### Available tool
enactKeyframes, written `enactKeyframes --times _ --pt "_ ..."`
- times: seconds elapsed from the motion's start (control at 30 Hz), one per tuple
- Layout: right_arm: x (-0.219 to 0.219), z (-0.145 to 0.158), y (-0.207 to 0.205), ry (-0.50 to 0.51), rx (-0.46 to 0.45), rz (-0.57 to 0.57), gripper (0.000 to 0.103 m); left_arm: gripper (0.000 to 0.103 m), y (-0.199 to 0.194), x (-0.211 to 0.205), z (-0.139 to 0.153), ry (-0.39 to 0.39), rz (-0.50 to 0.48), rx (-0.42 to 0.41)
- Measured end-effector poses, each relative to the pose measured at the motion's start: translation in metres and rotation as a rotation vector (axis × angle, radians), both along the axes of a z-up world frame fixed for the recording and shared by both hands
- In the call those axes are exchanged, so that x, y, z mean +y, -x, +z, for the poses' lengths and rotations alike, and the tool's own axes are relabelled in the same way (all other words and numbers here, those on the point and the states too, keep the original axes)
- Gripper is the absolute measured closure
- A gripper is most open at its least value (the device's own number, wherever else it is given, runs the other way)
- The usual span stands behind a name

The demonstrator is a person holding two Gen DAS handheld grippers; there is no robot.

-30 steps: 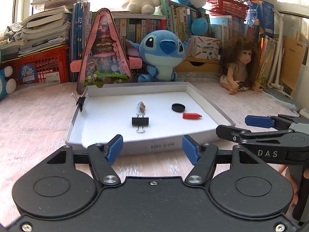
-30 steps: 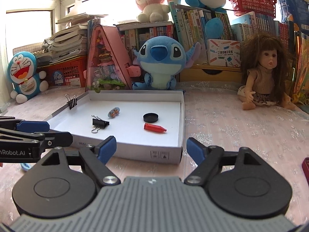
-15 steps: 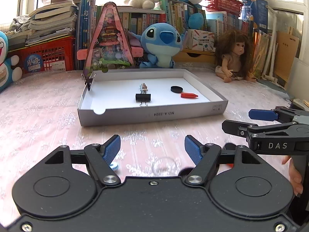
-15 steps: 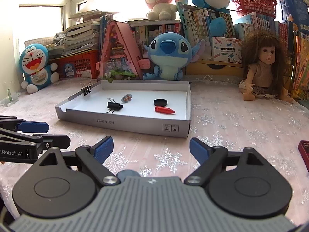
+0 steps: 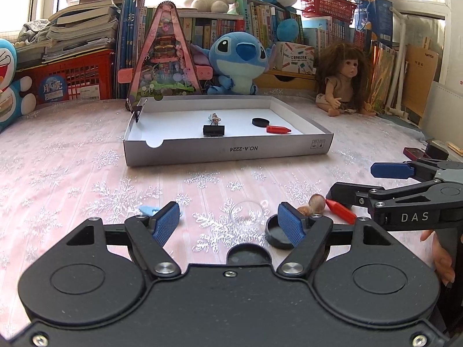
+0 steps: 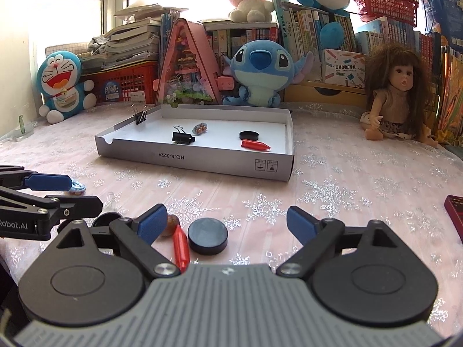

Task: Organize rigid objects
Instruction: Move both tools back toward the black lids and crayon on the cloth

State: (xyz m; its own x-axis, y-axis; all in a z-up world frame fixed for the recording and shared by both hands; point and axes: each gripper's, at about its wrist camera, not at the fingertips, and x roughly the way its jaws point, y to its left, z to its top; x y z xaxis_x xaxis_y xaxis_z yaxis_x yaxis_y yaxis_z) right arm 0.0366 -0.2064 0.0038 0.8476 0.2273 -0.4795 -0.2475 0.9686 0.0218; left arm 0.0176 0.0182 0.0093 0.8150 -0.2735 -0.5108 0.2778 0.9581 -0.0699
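- The left gripper (image 5: 228, 222) fills the lower part of the left wrist view, pointing forward and slightly down over the table; its blue pads stand well apart and nothing is pressed between them
- Between those pads, low in the frame's centre, lies a clear glass bead (image 5: 246, 214) on the pink snowflake tablecloth (image 5: 72, 173); a black round cap (image 5: 279, 232) sits just behind the right-hand pad, and a blue clip (image 5: 147, 210) peeks out beside the left-hand pad
- The right gripper (image 6: 227, 225) occupies the bottom of the right wrist view, angled gently down; its jaws are opening, with a black disc (image 6: 207, 234) resting on the cloth between them, untouched by either pad
- A red crayon (image 6: 181, 248) lies just left of that disc, and a brown snail shell (image 6: 171, 223) shows beside the left-hand pad
- In the left wrist view the right gripper enters from the right edge, lying on its side, with bare fingertips (image 5: 441, 263) of the person's hand below it
- The white cardboard tray (image 5: 225, 153) sits at mid-frame, well apart from both grippers
- Inside the tray lie a black binder clip (image 5: 213, 130), a second black disc (image 5: 260, 122), a second red crayon (image 5: 278, 129) and a small beaded trinket (image 6: 200, 128)
- Another binder clip (image 6: 141, 116) grips the tray's far left rim
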Motion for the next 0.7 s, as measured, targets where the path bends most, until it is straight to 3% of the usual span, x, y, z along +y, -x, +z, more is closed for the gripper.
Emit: enactKeyframes --times 0.7 --pt "0.002 -0.01 0.009 0.025 0.012 0.004 0.005 0.03 0.012 0.006 -0.011 0.012 0.014 0.023"
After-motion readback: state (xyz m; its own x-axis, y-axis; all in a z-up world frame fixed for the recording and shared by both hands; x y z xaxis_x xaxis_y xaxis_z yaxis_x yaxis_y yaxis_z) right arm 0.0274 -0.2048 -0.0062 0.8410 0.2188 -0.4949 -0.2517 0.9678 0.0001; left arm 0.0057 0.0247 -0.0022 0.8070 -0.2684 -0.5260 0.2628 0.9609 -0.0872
